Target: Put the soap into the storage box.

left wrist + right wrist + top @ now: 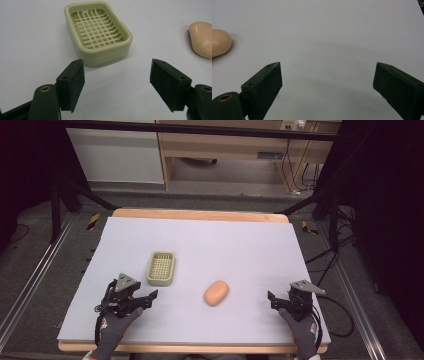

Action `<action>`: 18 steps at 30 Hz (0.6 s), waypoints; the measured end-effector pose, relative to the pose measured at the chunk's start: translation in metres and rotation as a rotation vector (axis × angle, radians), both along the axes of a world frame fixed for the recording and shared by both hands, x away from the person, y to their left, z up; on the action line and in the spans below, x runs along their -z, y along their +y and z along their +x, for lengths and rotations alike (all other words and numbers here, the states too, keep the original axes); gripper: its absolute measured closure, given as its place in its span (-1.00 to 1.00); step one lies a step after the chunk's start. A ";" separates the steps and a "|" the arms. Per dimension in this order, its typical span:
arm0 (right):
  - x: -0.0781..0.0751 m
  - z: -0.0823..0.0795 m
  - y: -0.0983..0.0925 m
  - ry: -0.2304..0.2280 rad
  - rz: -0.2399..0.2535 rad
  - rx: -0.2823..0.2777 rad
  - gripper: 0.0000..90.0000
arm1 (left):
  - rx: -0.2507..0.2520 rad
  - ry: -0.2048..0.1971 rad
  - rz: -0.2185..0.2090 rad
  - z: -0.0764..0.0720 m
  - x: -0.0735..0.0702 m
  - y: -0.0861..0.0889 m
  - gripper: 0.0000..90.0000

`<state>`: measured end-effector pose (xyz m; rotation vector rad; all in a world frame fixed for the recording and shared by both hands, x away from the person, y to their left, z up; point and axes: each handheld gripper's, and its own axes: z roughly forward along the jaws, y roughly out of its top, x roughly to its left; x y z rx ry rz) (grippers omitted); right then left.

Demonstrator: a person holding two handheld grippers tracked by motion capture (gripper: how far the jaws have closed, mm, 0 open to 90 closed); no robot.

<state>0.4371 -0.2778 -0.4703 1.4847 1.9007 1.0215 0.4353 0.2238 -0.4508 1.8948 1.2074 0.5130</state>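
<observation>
A pale green soap dish [161, 268] with a slatted grid floor lies empty on the white table sheet, left of centre. A peach-coloured soap bar [216, 293] rests on the sheet to its right. My left gripper [145, 299] stands open just in front of the dish [98, 32], nothing between its jaws, with the soap [202, 38] off to the right. My right gripper [278, 300] is open near the front right of the table, empty, with the soap [219, 42] at its far left.
The white sheet [200, 240] covers a wooden table whose edge [200, 214] shows at the back. Black frame legs, cables and a wooden cabinet [225, 150] stand beyond it. Bare sheet lies ahead of the right gripper [327, 67].
</observation>
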 end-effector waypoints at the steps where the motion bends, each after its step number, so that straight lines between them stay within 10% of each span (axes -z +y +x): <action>1: 0.000 0.000 0.000 -0.002 0.000 0.000 -0.80 | 0.004 -0.001 0.001 0.000 0.000 -0.001 -0.41; 18: -0.001 -0.002 0.003 -0.014 0.010 -0.002 -0.82 | 0.029 -0.024 0.012 0.000 -0.001 -0.019 -0.41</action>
